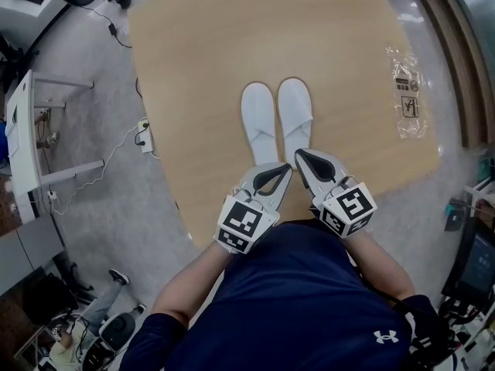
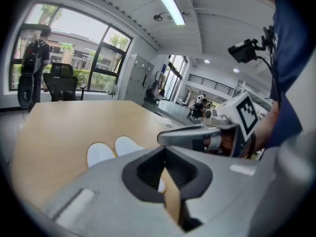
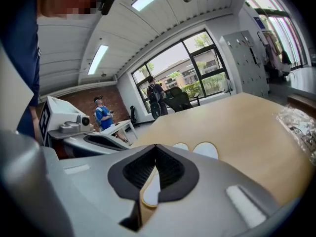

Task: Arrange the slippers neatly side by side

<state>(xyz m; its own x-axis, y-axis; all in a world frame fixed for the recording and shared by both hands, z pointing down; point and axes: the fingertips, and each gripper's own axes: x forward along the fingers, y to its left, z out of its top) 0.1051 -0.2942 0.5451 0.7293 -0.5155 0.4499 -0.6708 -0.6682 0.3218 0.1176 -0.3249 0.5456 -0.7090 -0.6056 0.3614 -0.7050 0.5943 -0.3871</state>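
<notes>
White power strip (image 1: 145, 135) on the floor off the tabletop's (image 1: 201, 68) left edge; no part in this job.

Left slipper (image 1: 258, 118): white, sole down at mid-tabletop, toe pointing away from me. Its heel end is hidden behind the left gripper (image 1: 283, 171).

Left gripper: jaws pressed together with nothing between the pads. In its own view the left gripper (image 2: 165, 149) looks over the tabletop, with both toes showing beyond its body, well clear of it.

Right slipper (image 1: 295, 113): just beside its mate and parallel, with only a thin seam between them. I cannot tell whether the sides touch. The toes are nearly level, the right one a shade further out.

Right gripper (image 1: 303, 158): also pinched shut and empty. It sits above the heel end, and its own view gives the same low look across the wood.

Clear plastic bag (image 1: 406, 91) near the tabletop's right edge, well apart from the pair.

Reading: the pairing looks done, and I take this as the checking step. The next move should keep both grippers off the slippers. I need a look at the heels. If they sit uneven, the fix is a light push on the right toe with shut jaws.
</notes>
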